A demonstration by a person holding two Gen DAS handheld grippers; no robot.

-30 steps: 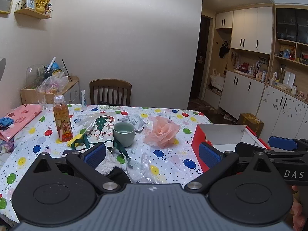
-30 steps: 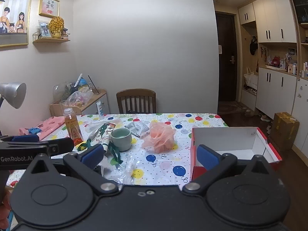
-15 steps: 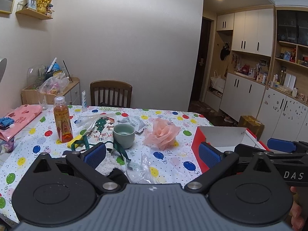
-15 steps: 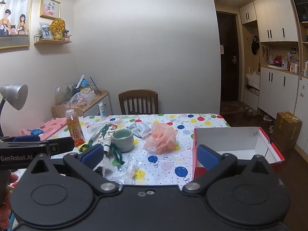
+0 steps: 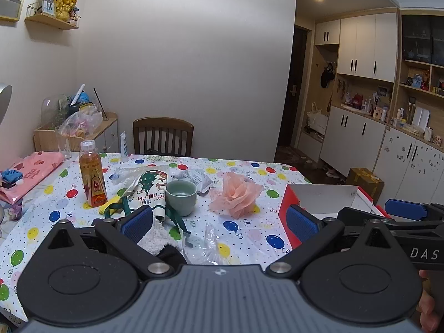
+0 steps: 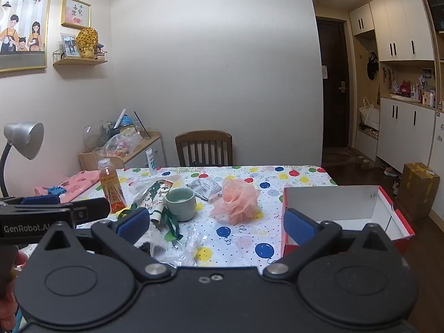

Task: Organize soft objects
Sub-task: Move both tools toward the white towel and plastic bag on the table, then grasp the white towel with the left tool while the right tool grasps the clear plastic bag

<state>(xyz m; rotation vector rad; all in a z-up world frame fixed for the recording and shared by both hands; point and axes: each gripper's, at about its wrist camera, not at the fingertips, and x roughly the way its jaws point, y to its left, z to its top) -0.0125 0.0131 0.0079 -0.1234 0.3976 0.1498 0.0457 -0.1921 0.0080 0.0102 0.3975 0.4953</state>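
Claws first: our left gripper (image 5: 219, 222) stands with its blue-padded fingers (image 5: 137, 223) spread wide, holding nothing and touching nothing, above the near edge of the table with the balloon-print cloth (image 5: 249, 238); our right gripper (image 6: 215, 223) is spread just as wide and equally empty, held alongside it over the same edge. We see the peach mesh bath pouf (image 5: 236, 193) lying on the cloth near the middle, well apart from both claws; just beside it on the left sits a pale green ceramic cup (image 5: 181, 201), and further left an upright bottle of amber drink (image 5: 93, 179). A fluffy white sock-like cloth (image 5: 155, 240) lies close under the left claw, next to crumpled clear plastic wrap (image 5: 206, 240); a green ribbon (image 5: 173, 217) trails across it. The open red cardboard box with white inside (image 6: 338, 208) rests at the table's right end, near the right claw.
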